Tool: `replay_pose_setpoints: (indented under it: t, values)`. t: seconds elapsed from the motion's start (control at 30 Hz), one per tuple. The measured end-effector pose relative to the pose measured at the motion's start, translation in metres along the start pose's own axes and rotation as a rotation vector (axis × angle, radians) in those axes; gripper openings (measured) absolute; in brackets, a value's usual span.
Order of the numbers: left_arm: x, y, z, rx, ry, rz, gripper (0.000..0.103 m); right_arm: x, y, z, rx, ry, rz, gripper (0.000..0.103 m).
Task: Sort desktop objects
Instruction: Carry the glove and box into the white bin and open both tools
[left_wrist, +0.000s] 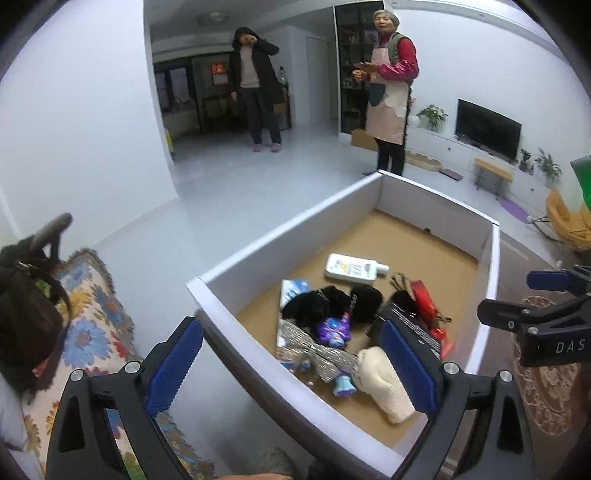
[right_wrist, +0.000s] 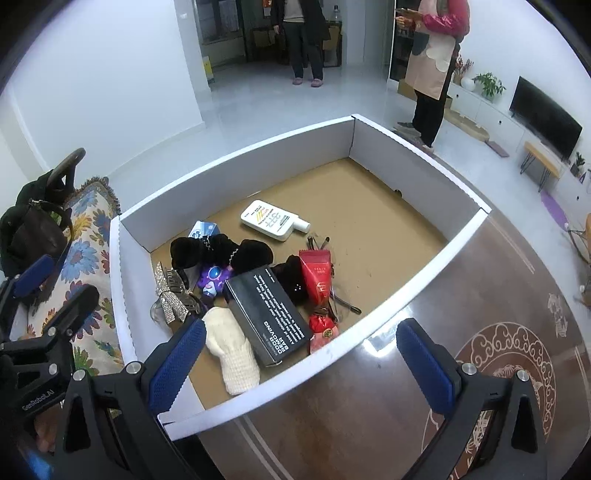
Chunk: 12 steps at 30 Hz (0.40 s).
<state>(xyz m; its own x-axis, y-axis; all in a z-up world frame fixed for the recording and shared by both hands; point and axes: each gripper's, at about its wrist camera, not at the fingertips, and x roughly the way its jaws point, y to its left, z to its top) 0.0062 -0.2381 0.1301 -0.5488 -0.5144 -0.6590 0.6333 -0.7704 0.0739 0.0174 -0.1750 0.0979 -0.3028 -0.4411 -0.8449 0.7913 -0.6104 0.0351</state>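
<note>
A white-walled cardboard box (right_wrist: 236, 147) (left_wrist: 295, 221) sits on a brown table (right_wrist: 480, 295). In it lie a white bottle (right_wrist: 271, 220) (left_wrist: 354, 266), a black box with white print (right_wrist: 267, 314), a cream knitted mitten (right_wrist: 231, 350) (left_wrist: 384, 384), black velvet pouches (right_wrist: 221, 251) (left_wrist: 321, 301), a purple toy (right_wrist: 214, 277) (left_wrist: 332, 328), a silver bow clip (right_wrist: 171, 295) (left_wrist: 321, 354) and red packets (right_wrist: 317, 277) (left_wrist: 424, 299). My left gripper (left_wrist: 291, 363) is open and empty over the box's near left wall. My right gripper (right_wrist: 301, 363) is open and empty over the near wall.
A floral-covered sofa (left_wrist: 88, 325) with a dark bag (left_wrist: 26, 306) stands left of the box. Two people (left_wrist: 255, 85) (left_wrist: 391, 81) stand on the pale floor beyond. A TV (left_wrist: 487, 129) and low cabinet are at the right.
</note>
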Motion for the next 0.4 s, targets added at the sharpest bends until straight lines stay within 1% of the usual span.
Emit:
replay_pose_setpoints:
  t: [0.1, 0.3, 0.37, 0.4]
  values:
    - [0.002, -0.001, -0.001, 0.009, 0.001, 0.014, 0.099, 0.005, 0.002, -0.001, -0.001, 0.006, 0.008, 0.103]
    - [0.013, 0.002, -0.002, -0.024, 0.035, -0.007, 0.099, 0.018, 0.004, -0.004, -0.004, 0.017, 0.009, 0.103]
    - [0.013, 0.003, -0.003, -0.038, 0.021, -0.025, 0.099, 0.021, 0.003, -0.004, 0.002, 0.02, 0.013, 0.103]
    - [0.012, 0.001, -0.002, -0.024, 0.016, -0.022, 0.099, 0.022, 0.002, -0.003, 0.006, 0.02, 0.017, 0.103]
